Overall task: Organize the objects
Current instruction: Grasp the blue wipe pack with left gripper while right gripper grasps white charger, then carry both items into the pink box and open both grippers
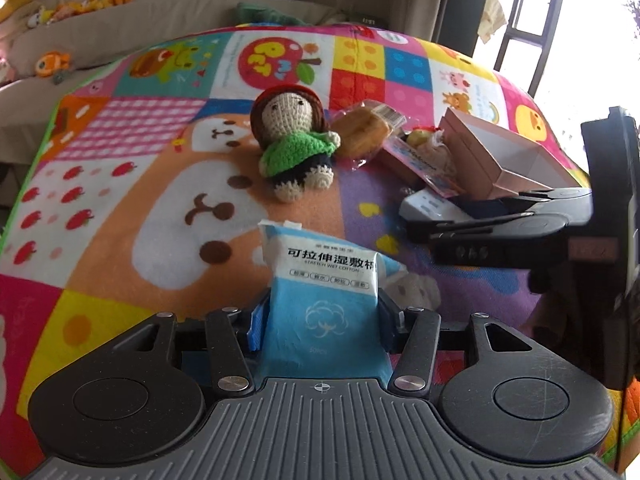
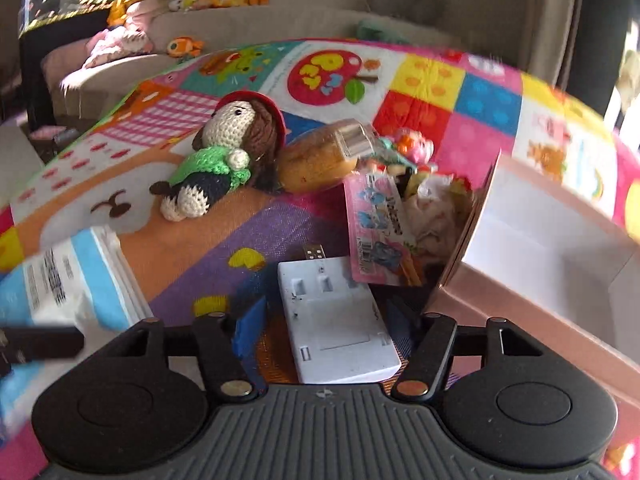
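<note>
Objects for sorting lie scattered on a patchwork play mat (image 1: 120,184) printed with apples, bears and coloured squares. We note a blue-and-white cotton pad pack (image 1: 324,280) held upright between the blue pads of the left gripper (image 1: 320,320), whose jaws stand about half closed and press on both sides of the pack. Beyond it lies a crocheted doll (image 1: 292,140) in a green top, on its back, touching a wrapped bun (image 1: 360,132). Just right of the bun sits a pink-backed toy packet (image 1: 424,160), leaning against an open pink cardboard box (image 1: 508,156) with a white interior.

In the right wrist view, a white charger block (image 2: 336,320) lies between the fingers of the right gripper (image 2: 328,328). Its jaws stand partly closed; the left pad appears slightly clear of the block, and the right pad is in shadow, so we cannot tell whether it grips. The block lies just beside the box.

Behind the mat we record a beige sofa (image 1: 200,12) carrying small plush toys (image 1: 80,4), and a bright window (image 1: 580,20) to the right.
</note>
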`<state>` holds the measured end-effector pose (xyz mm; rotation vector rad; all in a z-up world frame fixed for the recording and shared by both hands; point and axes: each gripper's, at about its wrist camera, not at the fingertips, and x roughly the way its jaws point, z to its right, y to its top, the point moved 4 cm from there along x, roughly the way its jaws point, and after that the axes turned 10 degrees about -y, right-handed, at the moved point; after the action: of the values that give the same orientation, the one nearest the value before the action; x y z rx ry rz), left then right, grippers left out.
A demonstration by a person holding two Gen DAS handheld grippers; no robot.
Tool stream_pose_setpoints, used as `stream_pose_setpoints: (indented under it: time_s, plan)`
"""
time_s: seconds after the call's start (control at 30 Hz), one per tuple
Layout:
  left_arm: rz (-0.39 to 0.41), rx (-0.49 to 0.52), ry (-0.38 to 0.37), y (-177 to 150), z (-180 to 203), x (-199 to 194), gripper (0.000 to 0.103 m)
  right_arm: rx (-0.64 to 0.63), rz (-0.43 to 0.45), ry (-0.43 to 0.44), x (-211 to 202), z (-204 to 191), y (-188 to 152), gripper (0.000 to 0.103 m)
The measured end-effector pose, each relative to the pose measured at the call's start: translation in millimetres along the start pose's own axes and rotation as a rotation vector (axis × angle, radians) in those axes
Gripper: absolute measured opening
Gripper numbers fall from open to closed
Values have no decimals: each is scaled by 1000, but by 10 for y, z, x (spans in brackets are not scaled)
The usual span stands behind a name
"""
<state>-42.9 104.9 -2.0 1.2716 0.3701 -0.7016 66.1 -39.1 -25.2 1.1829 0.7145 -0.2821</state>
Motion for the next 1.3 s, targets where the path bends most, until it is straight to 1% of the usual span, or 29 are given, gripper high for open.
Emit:
stream_pose_setpoints:
  time_s: [0.03,0.1,0.27,0.33,0.43,0.5,0.57,0.63,0.7,0.8,0.9,0.97,1.03,1.1,1.13,1.2,1.3]
  plan:
    - [3,-5,-5,-10,-4,-8,56,16,-19,28,-36,19,-20,47]
    - [11,-15,-15,-24,-17,-24,56,16,-48,64,-144,47,-92,48]
    - [22,7,-31,-67,44,-58,55,-21,-66,87,-604,106,-477,48]
    - [1,24,-77,-77,133,-57,54,-29,-71,78,-792,175,-644,47]
    - [-25,85,-130,-93,380,-57,54,-6,-81,42,-1023,378,-862,47]
    - [-25,96,-196,-40,589,-75,54,35,-72,2,-1163,575,-972,47]
    - [-2,116,-268,122,866,-83,54,89,-54,-34,-1301,797,-1052,47]
    - [32,161,-304,362,1182,-29,54,143,-22,-70,-1415,1023,-1097,47]
    - [78,180,-323,650,1509,135,54,193,21,-105,-1515,1214,-1134,47]
    - [114,112,-336,1079,1938,633,54,258,82,-141,-1621,1424,-1178,47]
    - [125,68,-297,1335,2289,1246,54,310,117,-156,-1670,1588,-1229,47]
    - [97,70,-265,1381,2452,1634,55,332,131,-169,-1691,1681,-1248,47]
    - [20,50,-213,1320,2541,1962,54,341,149,-188,-1725,1765,-1289,47]
    - [-69,2,-206,1191,2547,2121,55,349,164,-202,-1751,1846,-1303,47]
    - [-102,-6,-212,1121,2522,2135,57,354,167,-205,-1751,1899,-1318,47]
    - [-129,4,-213,1054,2542,2129,57,365,161,-212,-1708,1989,-1329,47]
    - [-127,-13,-252,1051,2465,1949,57,379,150,-226,-1645,2054,-1322,47]
